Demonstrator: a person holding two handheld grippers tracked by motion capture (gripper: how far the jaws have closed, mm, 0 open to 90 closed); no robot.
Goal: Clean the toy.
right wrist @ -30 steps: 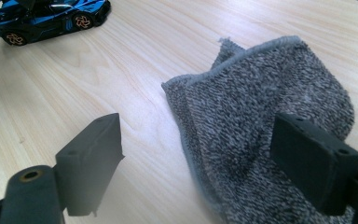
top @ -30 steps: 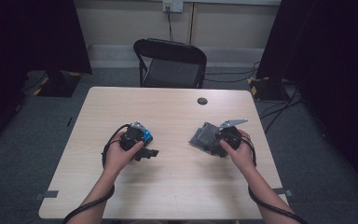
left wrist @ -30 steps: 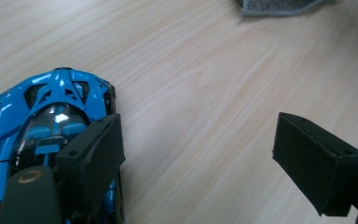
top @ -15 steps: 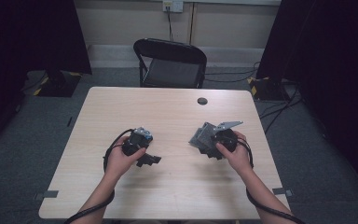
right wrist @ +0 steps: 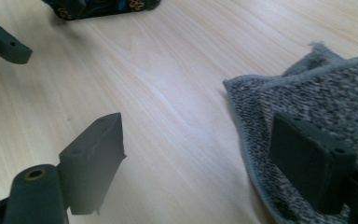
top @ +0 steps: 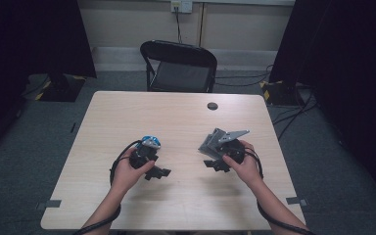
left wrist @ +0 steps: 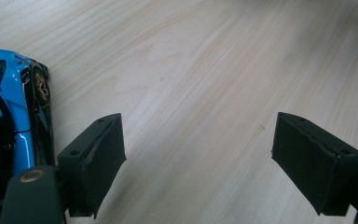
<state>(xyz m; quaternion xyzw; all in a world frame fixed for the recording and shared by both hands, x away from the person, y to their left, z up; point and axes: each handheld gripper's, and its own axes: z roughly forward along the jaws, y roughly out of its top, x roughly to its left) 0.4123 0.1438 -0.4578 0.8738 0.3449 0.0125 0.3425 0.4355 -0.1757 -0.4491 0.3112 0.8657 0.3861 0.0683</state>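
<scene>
Left gripper [left wrist: 198, 154] jaws spread, nothing between; blue toy car [left wrist: 9, 121] at its 9 o'clock. Right gripper [right wrist: 196, 158] jaws apart, grey cloth [right wrist: 317, 102] under the 3 o'clock jaw.

Blue car, grey cloth, pale wood

The toy car [left wrist: 9, 121] just left of the left gripper [left wrist: 200, 163] is bright blue with black panels and gold wheels; the cloth [right wrist: 317, 93] under the right gripper [right wrist: 205, 163] is speckled grey; both grippers' 2 jaws are black; the table [top: 186, 117] is light wood grain.

table [top: 127, 112]: light wood | on it: blue toy car [top: 151, 142]; grey cloth [top: 210, 142]; small dark disc [top: 212, 105]
</scene>
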